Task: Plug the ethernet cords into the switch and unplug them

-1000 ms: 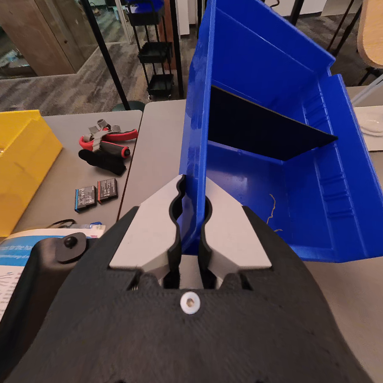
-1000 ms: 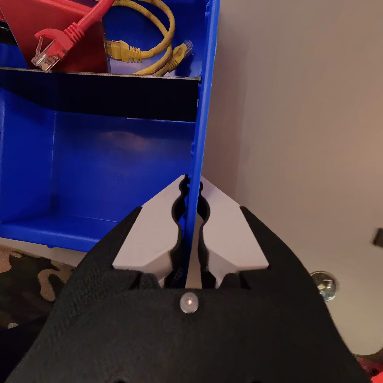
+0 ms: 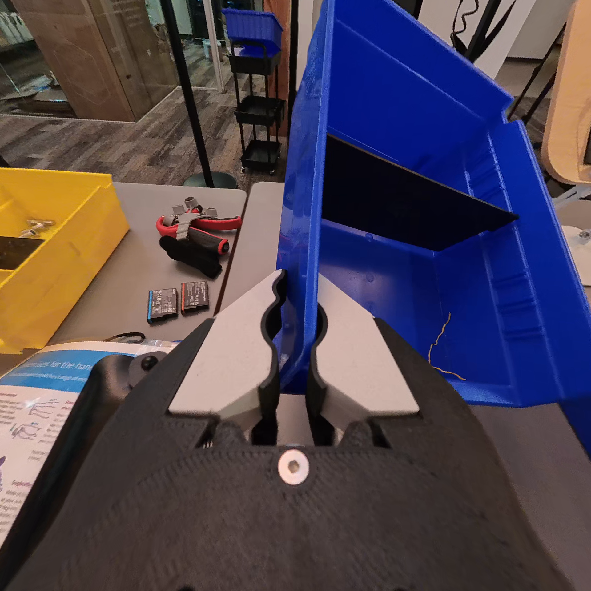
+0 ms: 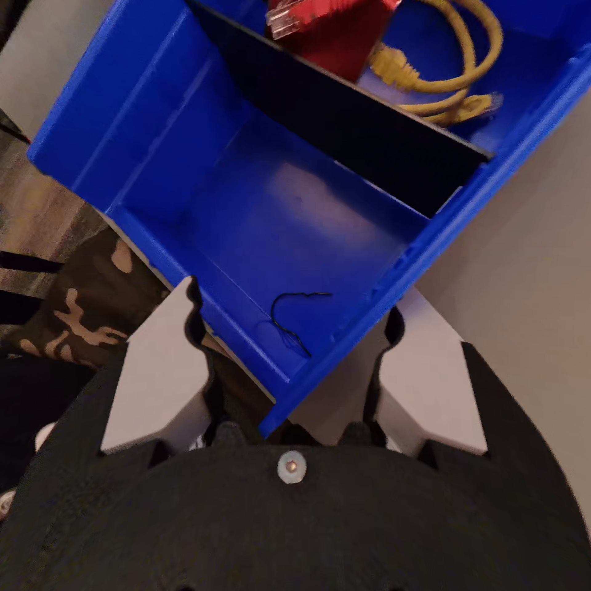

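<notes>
Left wrist view: the left claw [image 3: 299, 323] is clenched on the side wall of the blue bin [image 3: 399, 96], one finger outside, one inside, and the bin's long axis runs away from it. Left of the claw, two battery packs [image 3: 179, 302] lie on the surface [image 3: 128, 281]. Right wrist view, blurred: the right claw [image 4: 294, 319] is released, its fingers spread either side of the bin's near corner. Ahead, past a black divider [image 4: 351, 128], a red cord [image 4: 287, 19] and a coiled yellow cord [image 4: 447, 70] lie in the far compartment.
</notes>
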Demonstrator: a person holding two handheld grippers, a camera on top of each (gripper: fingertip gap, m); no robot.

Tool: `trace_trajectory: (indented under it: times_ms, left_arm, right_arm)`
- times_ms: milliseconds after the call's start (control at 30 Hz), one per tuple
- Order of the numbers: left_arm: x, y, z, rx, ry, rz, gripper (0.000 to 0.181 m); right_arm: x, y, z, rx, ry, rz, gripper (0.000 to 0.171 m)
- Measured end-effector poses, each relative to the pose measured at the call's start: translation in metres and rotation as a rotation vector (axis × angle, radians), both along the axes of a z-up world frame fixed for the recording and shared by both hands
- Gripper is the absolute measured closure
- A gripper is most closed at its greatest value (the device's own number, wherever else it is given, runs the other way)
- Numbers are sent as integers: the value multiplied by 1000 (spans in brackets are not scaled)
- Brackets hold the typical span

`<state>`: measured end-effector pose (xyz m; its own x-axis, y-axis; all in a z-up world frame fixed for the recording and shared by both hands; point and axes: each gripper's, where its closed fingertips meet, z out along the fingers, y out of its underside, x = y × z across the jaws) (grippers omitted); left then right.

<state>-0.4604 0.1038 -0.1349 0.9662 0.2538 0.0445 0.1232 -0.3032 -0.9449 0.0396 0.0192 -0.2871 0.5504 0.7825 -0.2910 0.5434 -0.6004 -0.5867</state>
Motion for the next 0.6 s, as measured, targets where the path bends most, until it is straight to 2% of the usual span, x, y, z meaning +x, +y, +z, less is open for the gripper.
trace_trajectory:
  times_ms: [133,233,467,600]
  left_arm:
    - [-18,-16,15,34,-36,43,175]
    - [-34,-35,34,71,-29,85,175]
    - [-66,-82,72,138,-11,188,175]
    - [-77,-105,81,162,-20,217,175]
  right_arm:
    - [-50,4,1,63,19,81,59]
    - [-85,15,-2,104,27,115,54]
    - [-177,44,3,58,152,112,50]
    - [-238,62,7,21,238,88,49]
